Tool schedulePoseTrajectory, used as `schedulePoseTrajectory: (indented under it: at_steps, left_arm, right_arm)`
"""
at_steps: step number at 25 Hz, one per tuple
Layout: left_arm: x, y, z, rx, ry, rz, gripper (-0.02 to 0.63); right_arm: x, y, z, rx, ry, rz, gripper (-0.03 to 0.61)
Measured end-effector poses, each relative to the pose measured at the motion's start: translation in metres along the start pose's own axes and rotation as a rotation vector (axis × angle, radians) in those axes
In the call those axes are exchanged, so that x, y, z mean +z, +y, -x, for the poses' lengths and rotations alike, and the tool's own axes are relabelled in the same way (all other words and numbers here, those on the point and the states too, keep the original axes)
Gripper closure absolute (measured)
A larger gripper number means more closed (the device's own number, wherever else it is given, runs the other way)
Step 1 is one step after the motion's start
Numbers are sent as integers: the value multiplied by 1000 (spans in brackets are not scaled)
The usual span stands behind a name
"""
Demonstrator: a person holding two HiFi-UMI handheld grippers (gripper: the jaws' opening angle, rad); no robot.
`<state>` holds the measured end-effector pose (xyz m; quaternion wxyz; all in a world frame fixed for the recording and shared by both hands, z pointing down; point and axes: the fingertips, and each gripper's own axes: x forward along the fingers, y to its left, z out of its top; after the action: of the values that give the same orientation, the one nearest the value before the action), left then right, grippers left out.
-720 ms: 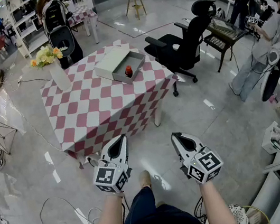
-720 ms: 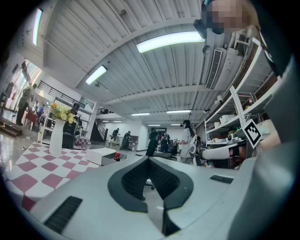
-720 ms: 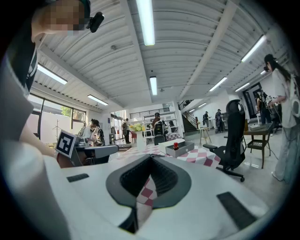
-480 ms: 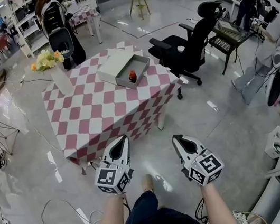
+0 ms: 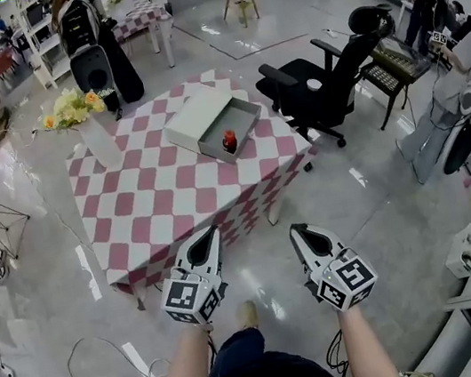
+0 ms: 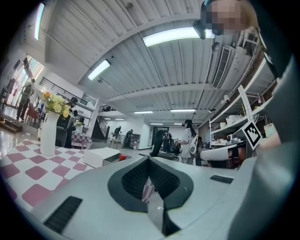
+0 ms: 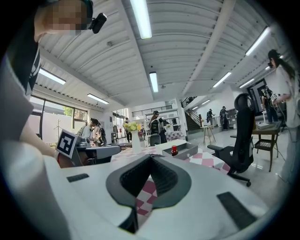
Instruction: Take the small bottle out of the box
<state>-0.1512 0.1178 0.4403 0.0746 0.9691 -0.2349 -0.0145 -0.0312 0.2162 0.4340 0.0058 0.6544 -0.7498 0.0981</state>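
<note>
Person is standing at the near edge of the table (image 5: 159, 207), pink-and-white check cloth hanging over its side. Left gripper (image 5: 210, 231) and right gripper (image 5: 295, 229) are both hovering low in front of the body, jaws pressed together with nothing between them, tips pointing toward the table and well short of the box (image 5: 246, 116). Small bottle (image 5: 229, 142), red with a dark cap, is standing upright inside the open grey box near its front wall. Box is sitting toward the far right corner of the table, lid (image 5: 193, 114) lying just beside it. Vase of flowers (image 5: 100, 133) is standing at the far left. Bare cloth is lying between the near edge and the box; office chair (image 5: 322, 77) is crowding the right corner
</note>
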Motion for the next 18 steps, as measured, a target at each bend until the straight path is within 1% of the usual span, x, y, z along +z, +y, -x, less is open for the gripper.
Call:
schedulePoseTrajectory:
  at_steps: [10, 18]
  left_arm:
    - [6, 43, -63, -31, 13, 12, 614]
    - [0, 68, -95, -56, 17, 24, 614]
  right_arm:
    - [11, -35, -64, -12, 7, -23, 577]
    - [12, -53, -102, -23, 2, -28, 575]
